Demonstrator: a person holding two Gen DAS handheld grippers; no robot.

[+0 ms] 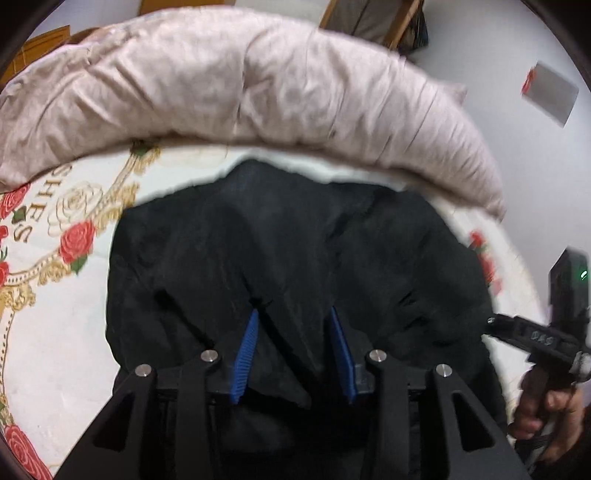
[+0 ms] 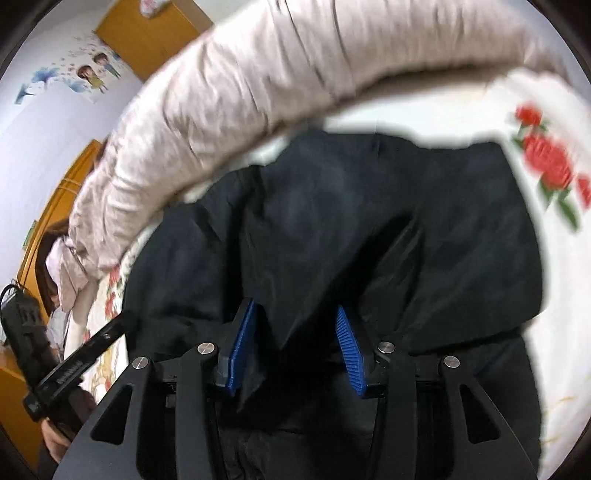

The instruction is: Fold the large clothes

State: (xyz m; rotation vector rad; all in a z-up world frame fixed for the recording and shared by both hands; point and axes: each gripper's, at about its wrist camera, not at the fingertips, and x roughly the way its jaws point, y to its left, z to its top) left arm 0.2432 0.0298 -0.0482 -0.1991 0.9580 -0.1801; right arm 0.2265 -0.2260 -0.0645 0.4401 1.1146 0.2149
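Observation:
A large black garment lies crumpled on a white bedspread with red roses. My left gripper has its blue-padded fingers spread wide, with a fold of the black cloth lying between them. In the right wrist view the same garment fills the middle. My right gripper is also spread, blue fingers either side of a hanging fold. The right gripper shows at the edge of the left wrist view, the left one in the right wrist view.
A long pale pink rolled quilt lies across the bed behind the garment, also in the right wrist view. A white wall and wooden furniture stand beyond. The bed's edge curves off at the right.

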